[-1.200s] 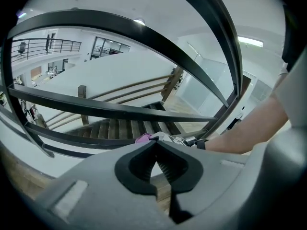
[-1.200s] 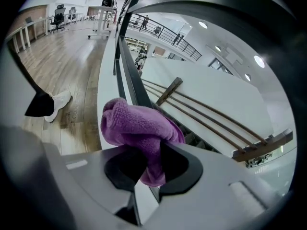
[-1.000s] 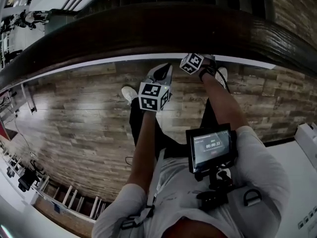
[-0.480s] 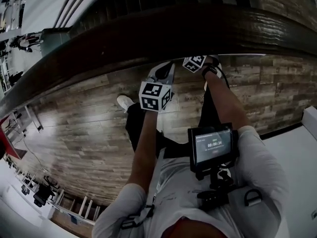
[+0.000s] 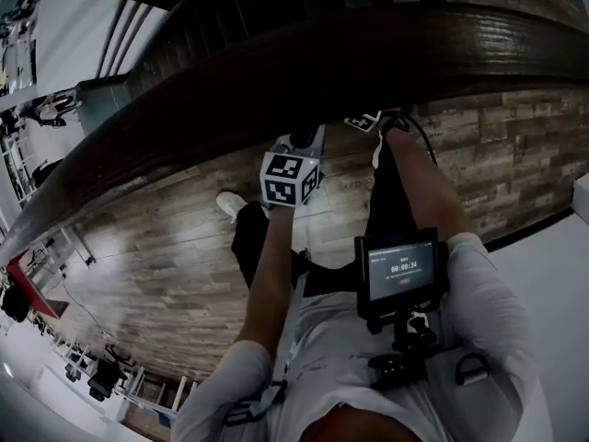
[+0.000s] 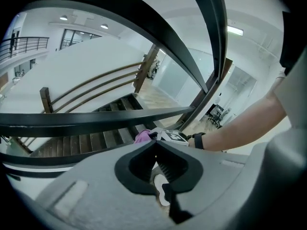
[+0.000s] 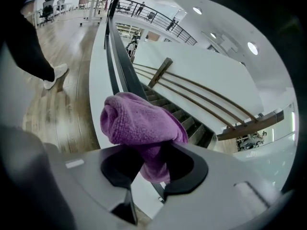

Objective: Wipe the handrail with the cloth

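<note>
The dark wooden handrail (image 5: 276,72) runs across the top of the head view. My right gripper's marker cube (image 5: 364,119) peeks out from under its near edge, and the jaws are hidden there. In the right gripper view my right gripper (image 7: 153,150) is shut on a bunched purple cloth (image 7: 139,119). Its jaws have just been opening, with the cloth still pinched between them. My left gripper (image 5: 300,140) reaches up to the rail's edge to the left of the right one. Its jaws (image 6: 154,145) are shut with nothing in them. The cloth (image 6: 142,136) also shows ahead in the left gripper view.
Black metal rails (image 6: 96,116) and a staircase (image 6: 91,143) lie beyond the handrail. Wood-plank floor (image 5: 166,238) is under the person, with a white shoe (image 5: 230,204) on it. A small screen (image 5: 398,270) hangs on the person's chest. A white ledge (image 7: 98,80) borders the floor.
Both grippers have travelled along the handrail as the person stepped. The right marker cube has slid further under the rail's edge. The rail now slants more steeply in the head view.
</note>
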Demonstrator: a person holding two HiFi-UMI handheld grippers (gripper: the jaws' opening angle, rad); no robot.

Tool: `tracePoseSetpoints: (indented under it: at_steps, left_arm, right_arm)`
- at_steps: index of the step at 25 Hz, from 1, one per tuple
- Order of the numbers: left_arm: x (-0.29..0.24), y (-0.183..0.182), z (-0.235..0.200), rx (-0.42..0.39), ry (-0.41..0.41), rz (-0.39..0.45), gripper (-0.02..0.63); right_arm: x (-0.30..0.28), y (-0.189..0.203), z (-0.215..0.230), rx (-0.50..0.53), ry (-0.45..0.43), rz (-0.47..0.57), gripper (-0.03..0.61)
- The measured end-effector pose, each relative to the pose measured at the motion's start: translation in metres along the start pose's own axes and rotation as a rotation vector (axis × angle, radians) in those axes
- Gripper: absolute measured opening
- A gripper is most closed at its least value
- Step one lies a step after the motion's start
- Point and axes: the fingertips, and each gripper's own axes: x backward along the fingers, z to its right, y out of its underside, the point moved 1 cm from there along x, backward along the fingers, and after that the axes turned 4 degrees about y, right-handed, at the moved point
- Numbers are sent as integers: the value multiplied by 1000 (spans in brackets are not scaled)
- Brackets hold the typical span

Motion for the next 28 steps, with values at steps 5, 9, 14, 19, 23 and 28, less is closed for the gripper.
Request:
tracePoseSetpoints:
  at_steps: [5,9,14,19,23,28]
  left_arm:
    - [-30,-6,28,-30,46,-52,0]
    - [-51,-17,53,-99,92,-84,0]
    - [-74,-24,73,-183,128,-120,0]
    - [-90,-25,92,-218,153,-139,0]
    - [-117,-25,112,-219,180,-143,0]
    - [-154,-32,150,-232,207,-148,0]
  right_arm:
    - [-8,46,18,58,13,-42,126]
    - [-13,76,31,104,28,-64,137]
    - [-19,119,54,88,65,-110,156]
    - [-20,163,75,52,82,-171,181]
    - [-25,197,91,38,90,-201,201]
    - [-17,257,122,-3,106,-219,206]
